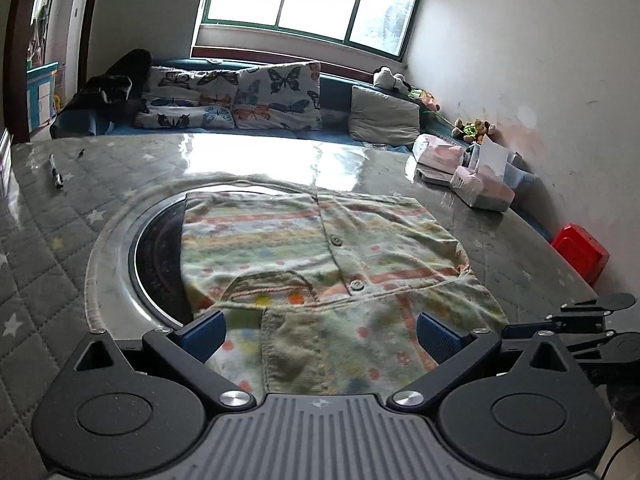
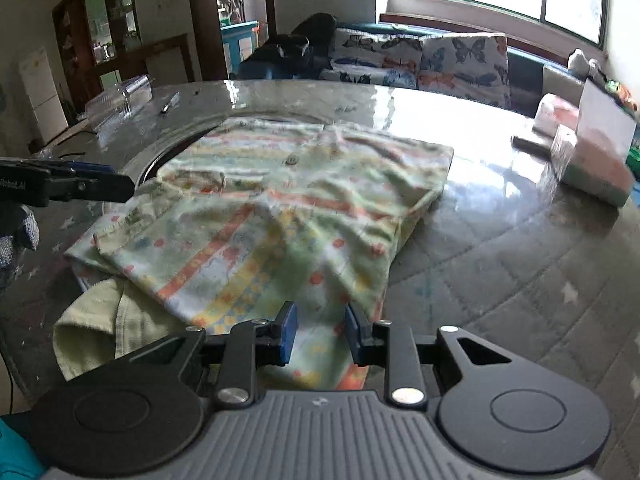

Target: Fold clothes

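At the surface's [image 1: 48, 240] near edge the shirt [image 1: 320, 248] lies half folded; the left gripper [image 1: 320, 336] is spread wide above it, the right gripper [image 2: 320, 332] narrowly parted astride its hem, unpinched, probably between folds.

The buttoned garment [image 1: 320, 248] is pale green with orange, yellow and pale blue stripes and red dots. The table cover [image 1: 48, 248] is grey, quilted, with white stars. Beyond the table's far edge, the cushions [image 1: 276, 96] are white with blue, orange and black butterflies. The gripper pads [image 2: 289, 334] are blue on black fingers. A box [image 1: 580, 252] off the table's right edge is red.
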`<state>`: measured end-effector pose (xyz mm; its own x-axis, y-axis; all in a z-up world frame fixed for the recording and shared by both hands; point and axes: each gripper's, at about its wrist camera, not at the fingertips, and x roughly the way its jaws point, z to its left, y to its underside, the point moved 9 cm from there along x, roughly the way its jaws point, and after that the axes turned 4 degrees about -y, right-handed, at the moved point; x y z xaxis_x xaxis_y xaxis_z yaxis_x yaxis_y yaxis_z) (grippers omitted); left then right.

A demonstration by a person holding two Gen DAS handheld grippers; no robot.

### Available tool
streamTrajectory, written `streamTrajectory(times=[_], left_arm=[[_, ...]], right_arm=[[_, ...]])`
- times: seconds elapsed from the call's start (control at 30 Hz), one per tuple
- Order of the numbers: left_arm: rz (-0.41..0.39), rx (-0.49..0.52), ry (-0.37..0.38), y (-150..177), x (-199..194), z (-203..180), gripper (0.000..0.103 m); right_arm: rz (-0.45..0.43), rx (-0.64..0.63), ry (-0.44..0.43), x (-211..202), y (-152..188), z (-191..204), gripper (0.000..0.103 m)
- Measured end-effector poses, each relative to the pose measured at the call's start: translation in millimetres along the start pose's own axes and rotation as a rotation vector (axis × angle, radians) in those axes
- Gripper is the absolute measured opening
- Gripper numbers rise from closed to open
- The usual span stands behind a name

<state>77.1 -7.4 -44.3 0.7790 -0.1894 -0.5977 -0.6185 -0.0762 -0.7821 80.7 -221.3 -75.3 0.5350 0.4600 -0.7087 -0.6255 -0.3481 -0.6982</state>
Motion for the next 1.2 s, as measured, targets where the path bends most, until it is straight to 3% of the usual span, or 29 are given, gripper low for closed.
streamTrajectory(times=[0.3,0.4,0.6,0.87,1.07,1.2], left_arm=[[0.025,0.018,0.002,0.8,16.4,-9.5,0.103],[0.036,0.021,0.001,3.1,21.3,-9.6,0.103],[0.052,0.016,-0.012,5.7,28.7,-3.3,0.103],[0.039,0.017,-0.070,3.3,34.1,1.4,0.103],[0.039,0.020,-0.108,2.8,36.5,8.9,0.103],[0.047,0.026,-0.121,5.2,39.4,13.2,0.103]], right_arm=[[-0.068,-0.016,0.009,28.7,-38.7,-10.4,0.026],[-0.043,-0.013,0.067,44.0,-34.6,-26.0,0.025],[-0.035,0.026,0.121,33.1,-21.6,-43.4,0.025],[-0.104,-0.061,0.047,24.2,-36.9,-11.2,0.025],[-0.077,0.012,0.037,46.0,-35.8,-26.7,0.024],[-0.079,-0.002,0.047,34.8,-31.8,-23.0,0.027]])
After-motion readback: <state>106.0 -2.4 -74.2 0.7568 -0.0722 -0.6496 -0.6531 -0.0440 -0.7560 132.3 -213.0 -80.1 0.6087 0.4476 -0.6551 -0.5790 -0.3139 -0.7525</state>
